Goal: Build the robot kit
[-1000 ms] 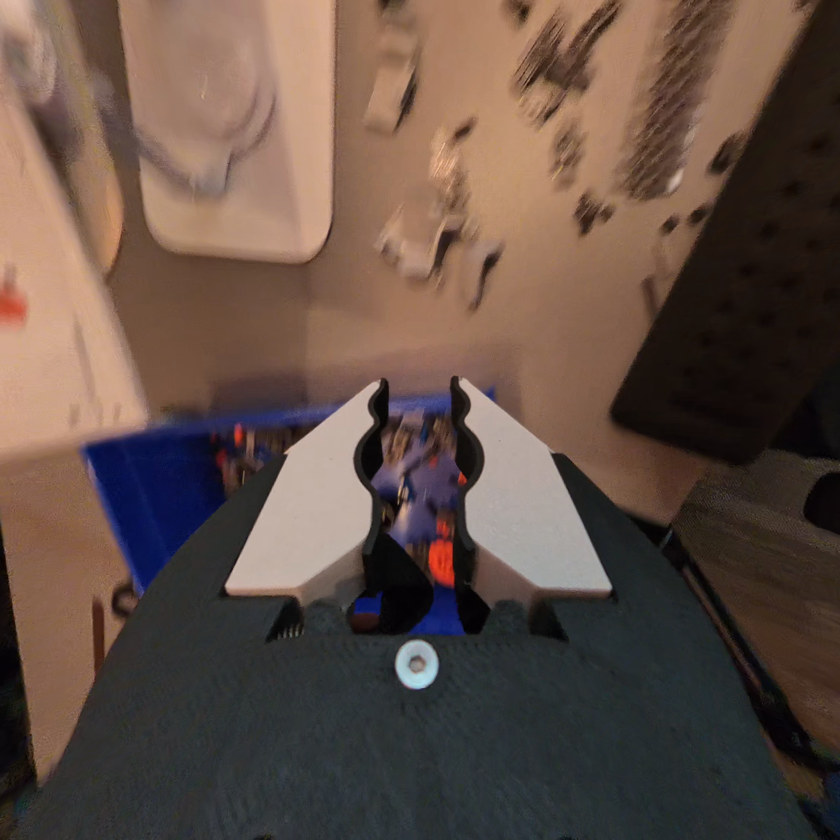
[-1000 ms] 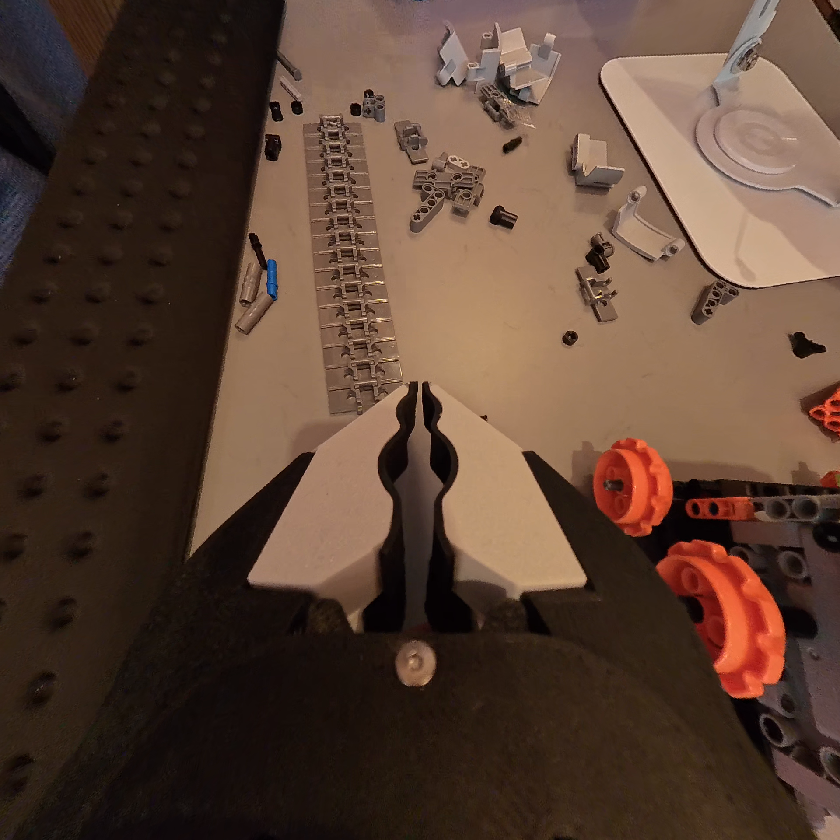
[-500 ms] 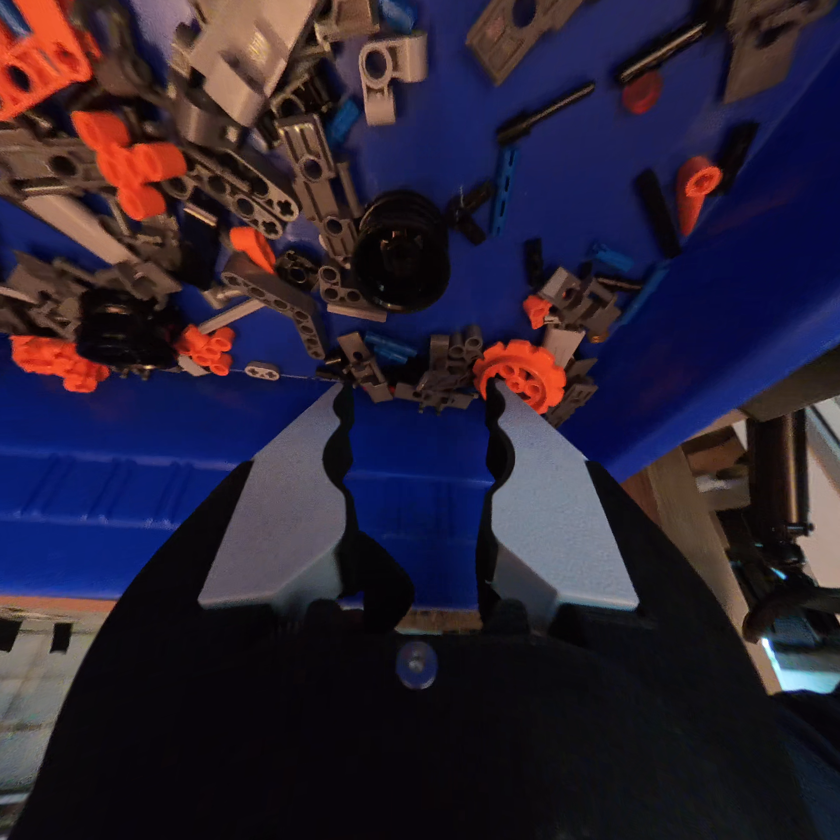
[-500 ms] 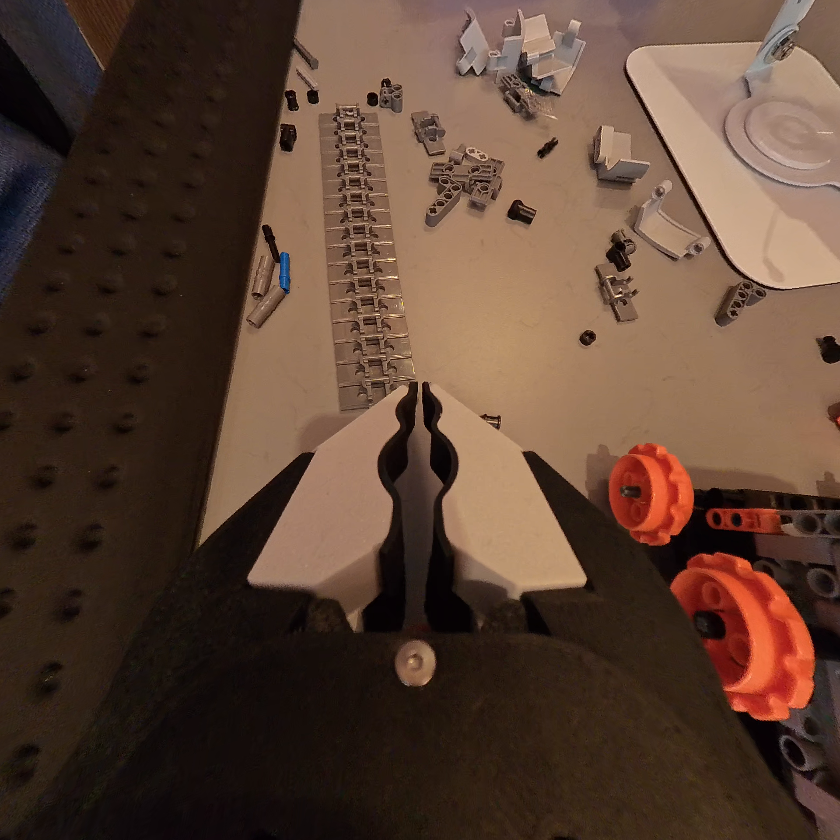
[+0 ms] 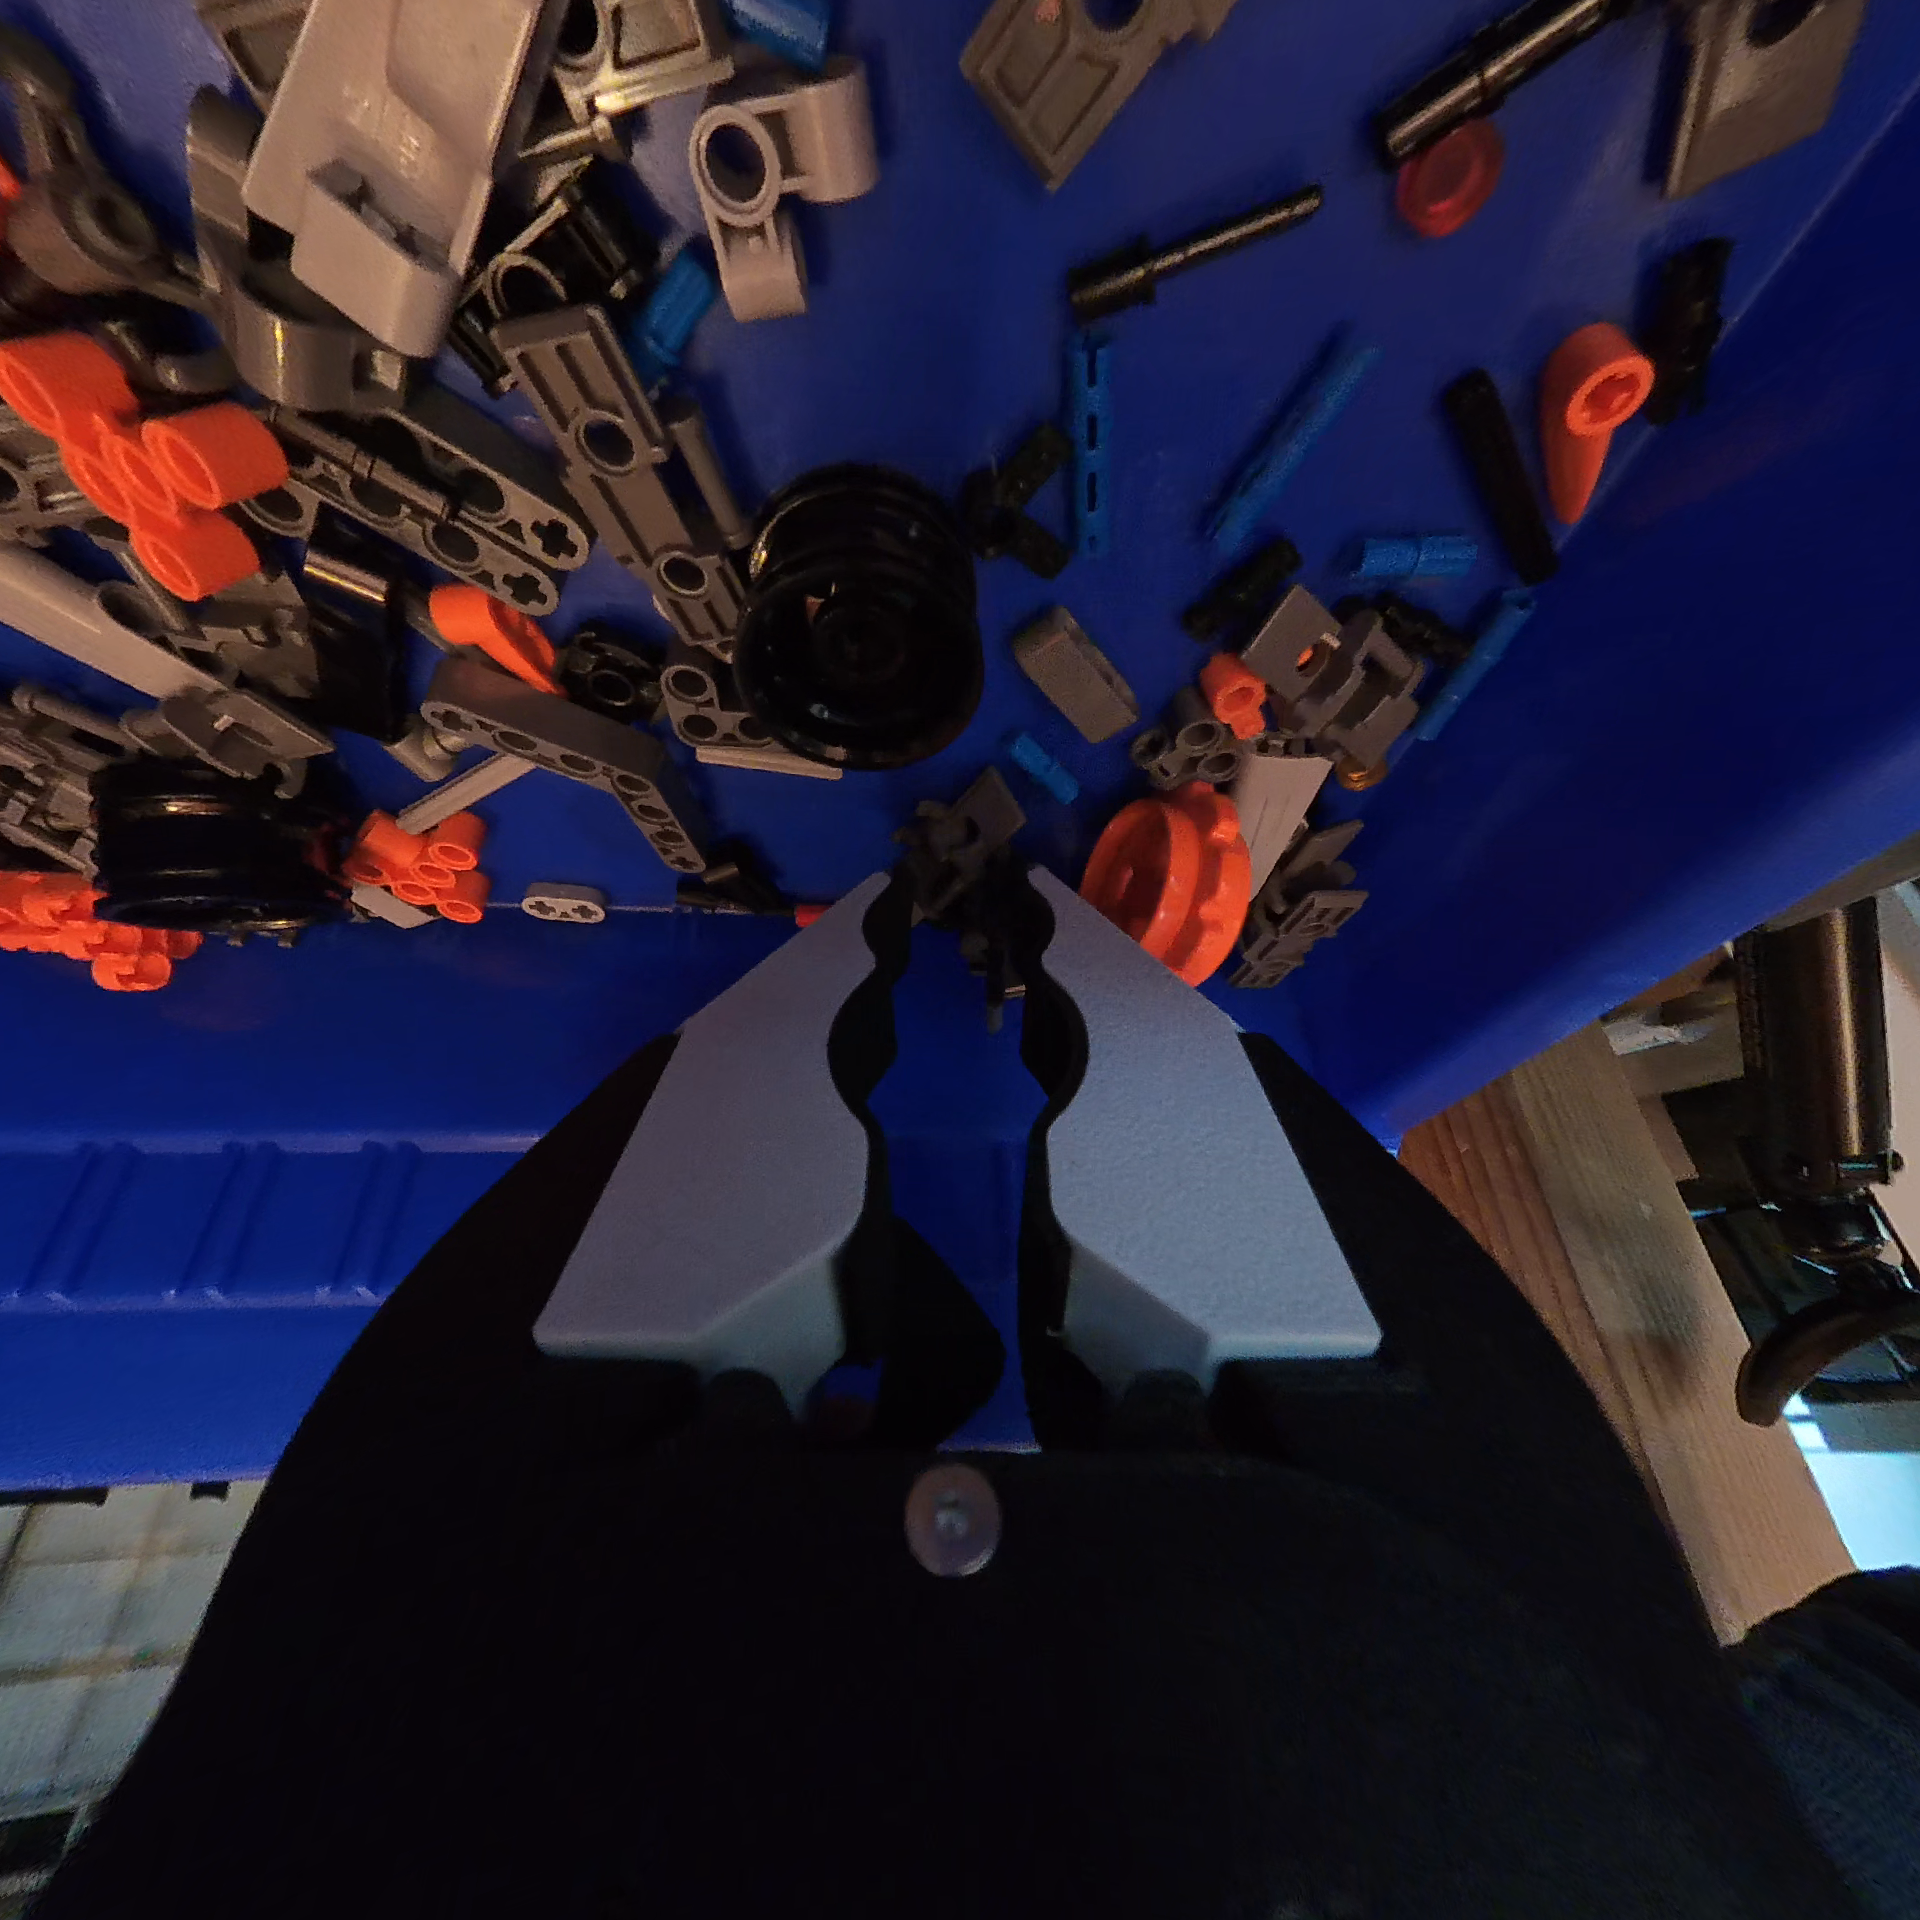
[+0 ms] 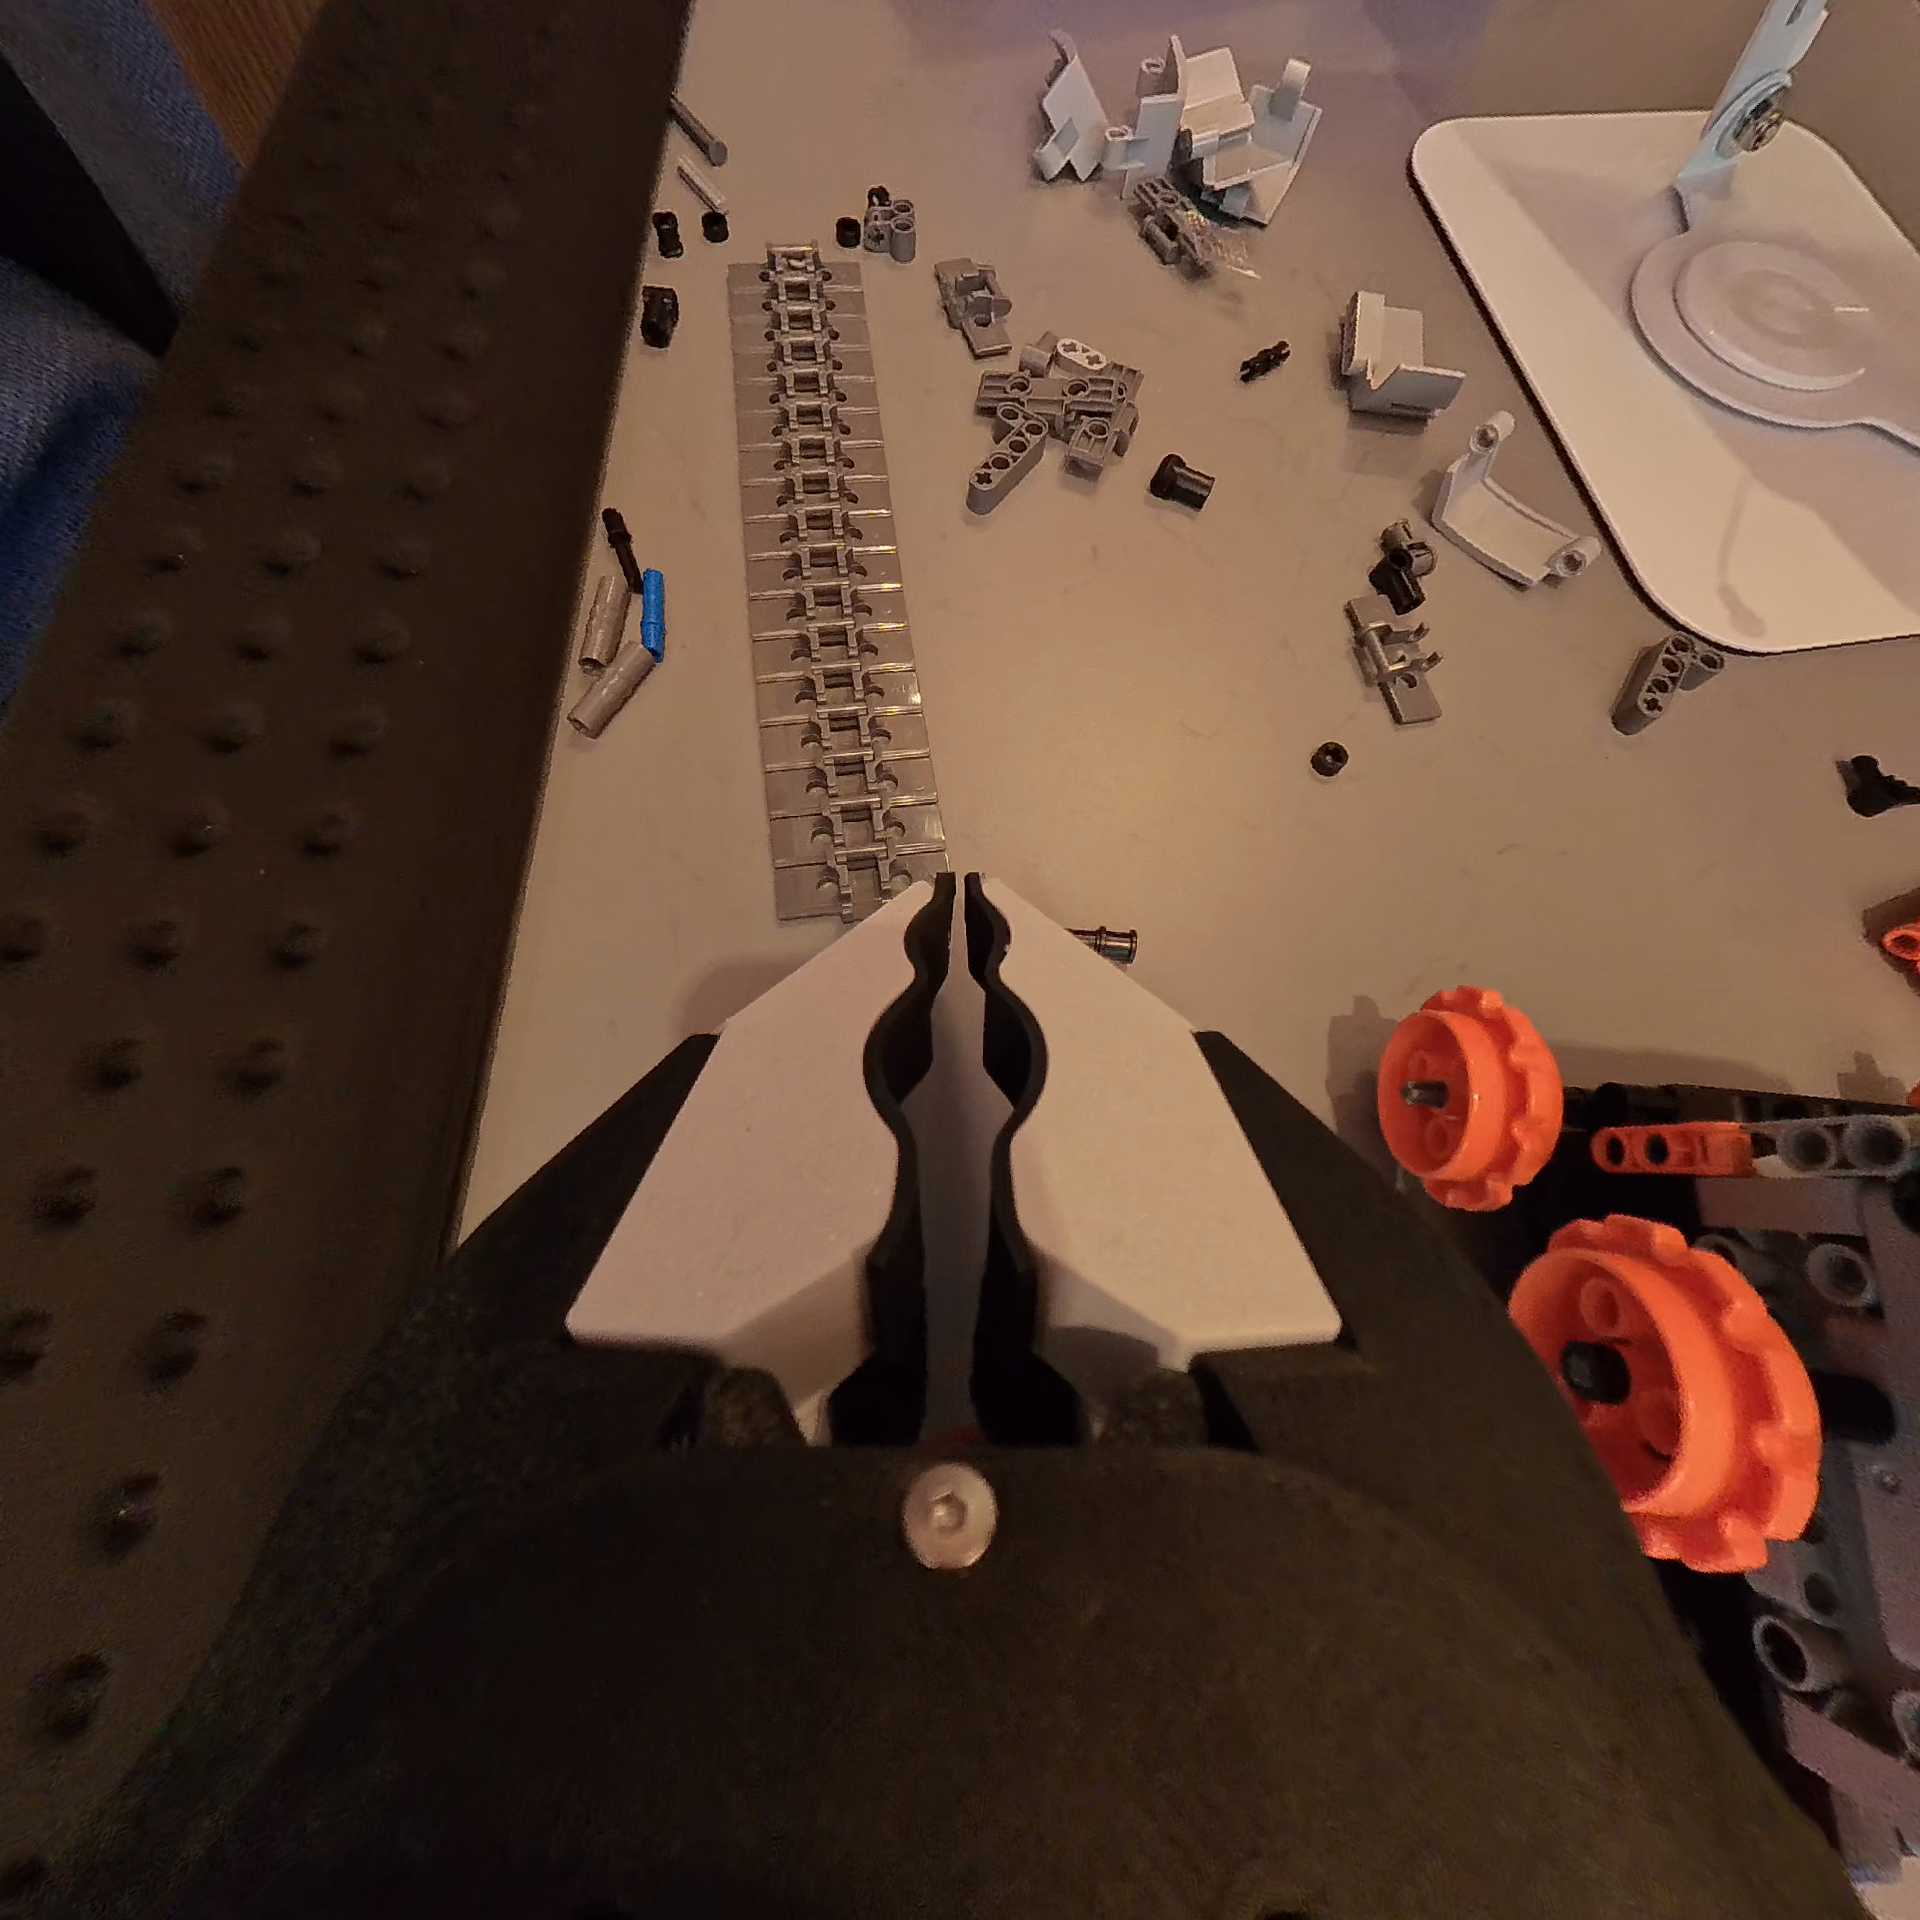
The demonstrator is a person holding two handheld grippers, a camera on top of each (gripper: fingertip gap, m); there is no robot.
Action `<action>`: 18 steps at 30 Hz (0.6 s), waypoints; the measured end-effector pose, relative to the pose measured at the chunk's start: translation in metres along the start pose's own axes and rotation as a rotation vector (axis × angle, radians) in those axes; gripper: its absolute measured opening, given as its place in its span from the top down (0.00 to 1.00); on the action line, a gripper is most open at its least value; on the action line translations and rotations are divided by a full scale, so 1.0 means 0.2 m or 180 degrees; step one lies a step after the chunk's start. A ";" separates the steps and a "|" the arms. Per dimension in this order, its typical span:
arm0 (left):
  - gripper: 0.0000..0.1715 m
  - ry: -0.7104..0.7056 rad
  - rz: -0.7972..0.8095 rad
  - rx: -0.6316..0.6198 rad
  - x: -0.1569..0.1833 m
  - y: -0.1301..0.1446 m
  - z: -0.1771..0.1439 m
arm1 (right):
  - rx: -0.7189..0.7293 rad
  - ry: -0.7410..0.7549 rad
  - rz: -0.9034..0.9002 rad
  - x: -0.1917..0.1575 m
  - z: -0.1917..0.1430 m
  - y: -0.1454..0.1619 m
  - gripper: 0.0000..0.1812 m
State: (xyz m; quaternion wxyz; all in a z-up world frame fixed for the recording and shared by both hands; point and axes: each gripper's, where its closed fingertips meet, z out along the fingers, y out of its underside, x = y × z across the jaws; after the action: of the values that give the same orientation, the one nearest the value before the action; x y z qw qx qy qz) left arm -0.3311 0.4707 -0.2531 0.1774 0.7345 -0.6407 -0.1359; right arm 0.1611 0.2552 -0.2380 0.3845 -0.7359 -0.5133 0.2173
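At centre frame of the left wrist view, my left gripper [image 5: 961,904] pinches a small dark grey connector piece [image 5: 961,836] just off the floor of the blue bin [image 5: 312,1195], beside an orange sprocket [image 5: 1164,883] and black wheel [image 5: 857,618]; my right gripper [image 6: 958,883], pressed together and empty, hovers over the grey track strip [image 6: 831,582] on the table [image 6: 1143,727].

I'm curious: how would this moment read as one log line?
left gripper: shut on dark grey piece in blue bin | right gripper: shut, empty, by track strip
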 end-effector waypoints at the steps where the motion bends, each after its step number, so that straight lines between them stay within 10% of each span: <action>1: 0.89 0.0005 -0.0013 0.0032 0.00 0.00 0.00 | 0.0001 0.0003 -0.0002 0.00 0.00 0.00 1.00; 18: 0.93 -0.0401 0.0180 0.1358 0.08 -0.16 -0.61 | 0.0012 0.0018 -0.0020 0.00 -0.01 -0.01 1.00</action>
State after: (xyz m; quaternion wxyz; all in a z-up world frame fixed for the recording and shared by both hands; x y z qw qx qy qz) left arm -0.2488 0.4693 -0.1560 -0.0187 0.7272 -0.6851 -0.0378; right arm 0.1613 0.2552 -0.2361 0.3880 -0.7341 -0.5141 0.2149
